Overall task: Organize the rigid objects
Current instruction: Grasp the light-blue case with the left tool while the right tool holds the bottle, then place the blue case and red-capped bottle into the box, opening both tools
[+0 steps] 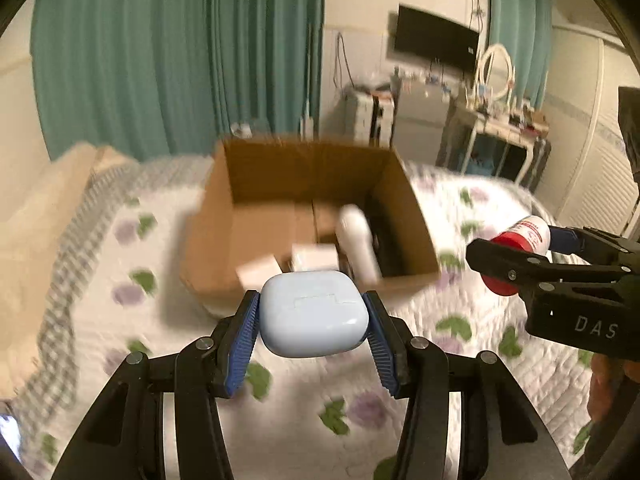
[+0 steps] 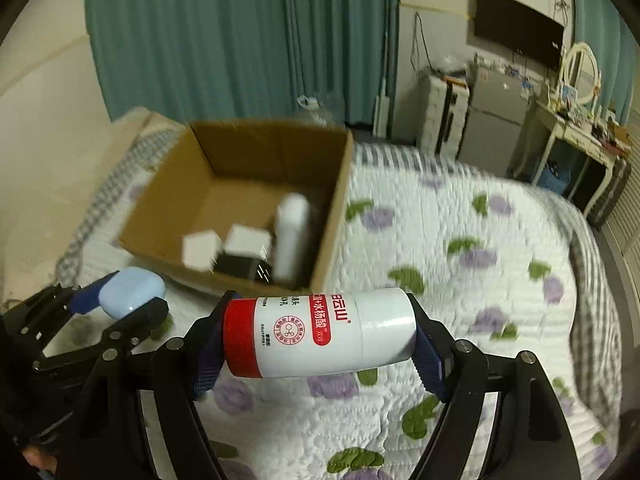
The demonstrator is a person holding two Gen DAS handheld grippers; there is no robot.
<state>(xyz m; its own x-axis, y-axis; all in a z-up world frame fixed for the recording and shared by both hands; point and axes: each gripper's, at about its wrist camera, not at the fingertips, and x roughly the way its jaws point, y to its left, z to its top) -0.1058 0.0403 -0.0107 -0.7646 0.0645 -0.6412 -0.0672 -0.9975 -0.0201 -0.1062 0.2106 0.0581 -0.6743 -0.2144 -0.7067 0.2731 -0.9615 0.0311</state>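
Left wrist view: my left gripper clamps a pale blue case, one blue ribbed pad pressed on each side of it, and holds it in the air above the bed.
Bed: a white quilt with purple flowers and green leaves covers it; a grey checked border runs along its left edge.
Cardboard box: the open cardboard box stands on the quilt just beyond the case, flaps up.
Box contents, left to right: two small white boxes, then a white bottle leaning against a dark object I cannot make out.
Right gripper, seen from here: my right gripper comes in from the right edge, closed on a red-capped bottle, level with the box's right wall and apart from it.
Right wrist view: my left gripper shows low on the left with the pale blue case between its jaws, near the box's front left corner.
Cardboard box here: the cardboard box sits beyond both grippers; the white bottle stands against its right wall, beside the white boxes.
Right gripper: my right gripper grips the red-capped bottle end to end, lying crosswise, red cap to the left and white base to the right, above the quilt and just in front of the box.
Background: green curtains hang behind the bed.
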